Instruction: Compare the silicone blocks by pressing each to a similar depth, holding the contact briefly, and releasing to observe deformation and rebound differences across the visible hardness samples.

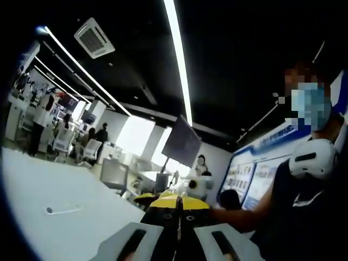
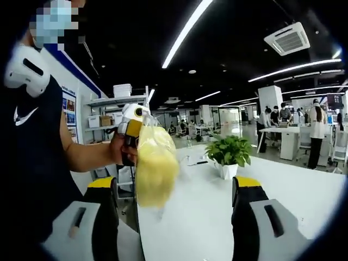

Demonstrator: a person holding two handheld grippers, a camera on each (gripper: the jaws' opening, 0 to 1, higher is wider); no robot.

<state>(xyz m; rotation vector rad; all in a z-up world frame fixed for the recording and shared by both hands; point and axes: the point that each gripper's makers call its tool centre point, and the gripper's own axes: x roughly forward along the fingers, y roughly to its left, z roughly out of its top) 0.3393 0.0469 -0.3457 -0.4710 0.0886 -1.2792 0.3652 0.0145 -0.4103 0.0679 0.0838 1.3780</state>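
A clear plastic bag [image 2: 156, 163] with a soft yellow block inside hangs in the air over the near edge of the white table [image 2: 217, 217]. In the right gripper view my left gripper [image 2: 134, 126] pinches the top of the bag, and a hand holds the gripper from behind. The left gripper view shows my left gripper [image 1: 175, 203] with its yellow-tipped jaws closed together. My right gripper [image 2: 174, 187] stands open with its jaws wide apart. The bag hangs just ahead of its left jaw, apart from both fingers.
A potted green plant [image 2: 228, 152] stands on the table beyond the bag. A small pen-like thing [image 1: 62, 209] lies on the table top [image 1: 49, 228]. The person [image 1: 304, 206] stands close by. Office chairs [image 1: 114, 174], desks and people are farther back.
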